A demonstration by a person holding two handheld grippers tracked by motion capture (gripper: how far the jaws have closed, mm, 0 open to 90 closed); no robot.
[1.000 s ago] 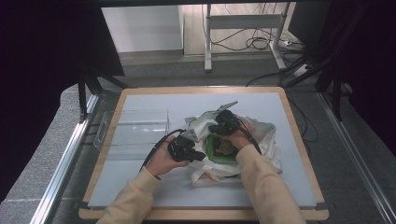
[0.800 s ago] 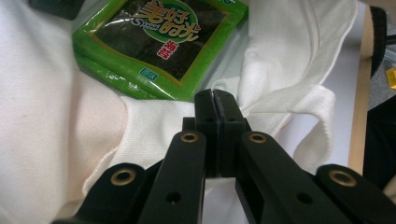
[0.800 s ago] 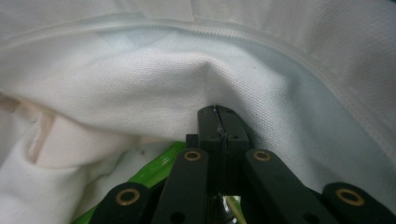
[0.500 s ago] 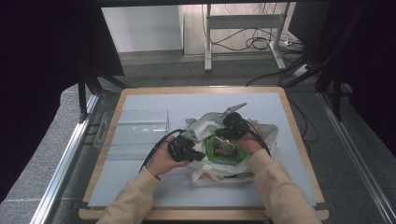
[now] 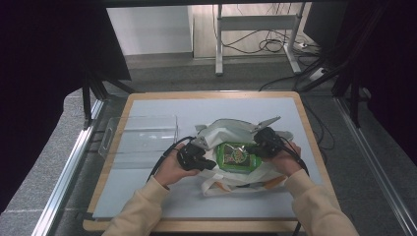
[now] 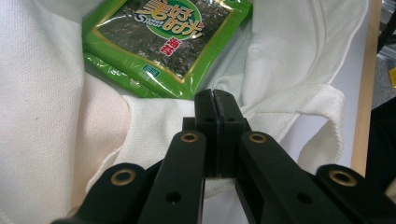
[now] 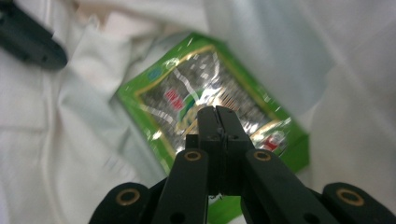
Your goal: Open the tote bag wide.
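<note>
My left gripper (image 6: 215,100) is clamped on the rim of the white cloth bag (image 6: 56,140) on the desk (image 5: 147,201). My right gripper (image 7: 217,116) is pressed together on the green seaweed packet (image 7: 205,93), which sits in the bag's mouth. Risk: the slick wrapper could slip out, or the packet could snag on the fabric and drag the bag.

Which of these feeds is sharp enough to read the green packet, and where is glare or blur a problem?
Left gripper view: the flat green foil seaweed packet is crisp and evenly lit, its print legible. Right gripper view: soft and smeared, white glare streaks across the packet, the white cloth bag washed out. High view: sharp at the table, surroundings black, packet print too small.
</note>
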